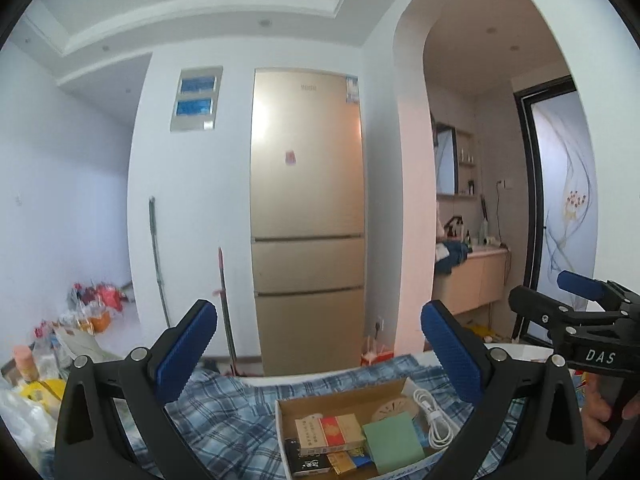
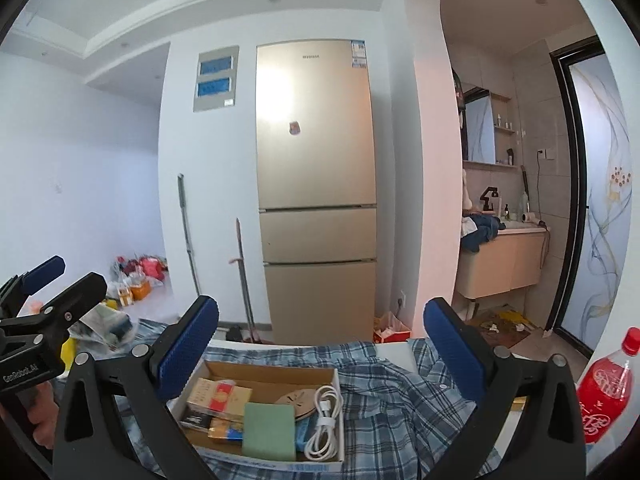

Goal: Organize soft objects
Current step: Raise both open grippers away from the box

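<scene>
A blue plaid shirt [image 1: 224,420] lies crumpled over the white table; it also shows in the right wrist view [image 2: 400,392]. A cardboard box [image 2: 264,412] sits on it, holding cigarette packs, a green pad, a wooden disc and a white cable; it also shows in the left wrist view [image 1: 352,428]. My left gripper [image 1: 320,352] is open and empty above the shirt and box. My right gripper [image 2: 320,352] is open and empty above the box and shirt. Each gripper appears at the edge of the other's view.
A red soda bottle [image 2: 608,396] stands at the table's right. Plastic bags and clutter [image 1: 36,380] sit at the left. A gold fridge [image 1: 308,220], two mops [image 1: 224,304] and a bathroom vanity [image 1: 472,276] stand beyond the table.
</scene>
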{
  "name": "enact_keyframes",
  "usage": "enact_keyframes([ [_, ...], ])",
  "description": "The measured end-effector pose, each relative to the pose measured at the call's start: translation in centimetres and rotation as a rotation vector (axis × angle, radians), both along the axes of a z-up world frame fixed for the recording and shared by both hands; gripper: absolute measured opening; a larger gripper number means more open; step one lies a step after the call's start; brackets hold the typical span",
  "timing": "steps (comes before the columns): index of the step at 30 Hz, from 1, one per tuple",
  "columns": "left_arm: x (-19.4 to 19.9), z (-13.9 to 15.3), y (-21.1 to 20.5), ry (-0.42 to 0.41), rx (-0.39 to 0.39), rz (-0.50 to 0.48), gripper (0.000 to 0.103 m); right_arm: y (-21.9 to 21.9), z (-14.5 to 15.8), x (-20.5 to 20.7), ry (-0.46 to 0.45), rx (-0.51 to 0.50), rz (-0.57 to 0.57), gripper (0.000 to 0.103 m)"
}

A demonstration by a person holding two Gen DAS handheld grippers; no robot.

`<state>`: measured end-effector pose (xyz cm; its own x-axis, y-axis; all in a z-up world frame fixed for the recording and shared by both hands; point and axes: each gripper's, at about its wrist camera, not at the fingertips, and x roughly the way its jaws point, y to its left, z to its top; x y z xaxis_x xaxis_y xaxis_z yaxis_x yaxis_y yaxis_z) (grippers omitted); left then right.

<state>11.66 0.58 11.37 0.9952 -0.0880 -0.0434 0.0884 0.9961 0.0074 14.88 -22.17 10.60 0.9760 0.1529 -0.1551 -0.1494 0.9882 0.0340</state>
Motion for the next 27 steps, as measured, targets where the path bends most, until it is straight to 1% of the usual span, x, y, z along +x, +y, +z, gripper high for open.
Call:
enact_keyframes([
  [3, -2.5, 0.8, 0.1, -0.046, 0.016, 0.009, 0.103, -0.1, 0.7, -1.8, -0.038, -0.009, -0.008, 0.103],
  [6, -4.3, 0.6, 0.6, -0.065, -0.016, 0.01, 0.103, 0.1, 1.0, -3.4, -0.073, -0.016, 0.0, 0.103],
  [8, -5.0, 0.1, 0.7, -0.06, -0.017, -0.004, 0.103, 0.3, 0.6, -4.2, -0.095, -0.017, 0.009, 0.103],
  [9, -5.3, -0.3, 0.6, -0.056, -0.007, 0.005, 0.103, 0.4, 0.3, -4.5, -0.103, -0.016, 0.015, 0.103],
  [12, -5.8, -1.5, 0.4, -0.052, 0.015, 0.015, 0.103, 0.5, -1.1, -5.2, -0.109, 0.006, 0.084, 0.103],
  [13, -6.0, -1.9, 0.4, -0.05, 0.014, 0.01, 0.103, 0.6, -1.7, -5.3, -0.112, 0.008, 0.091, 0.103],
  [19, -6.7, -4.8, -0.2, -0.046, 0.038, -0.004, 0.103, 1.3, -5.0, -5.6, -0.115, -0.04, 0.07, 0.103],
  [21, -7.1, -5.7, -0.2, -0.076, 0.044, 0.015, 0.103, 1.3, -5.9, -5.5, -0.113, -0.045, 0.063, 0.103],
  [23, -7.1, -6.3, 0.0, -0.077, 0.035, 0.02, 0.103, 1.2, -6.8, -5.6, -0.121, -0.04, 0.053, 0.103],
  [27, -6.5, -7.6, 0.6, -0.046, 0.004, 0.028, 0.103, 0.4, -8.0, -5.4, -0.121, 0.0, 0.054, 0.103],
])
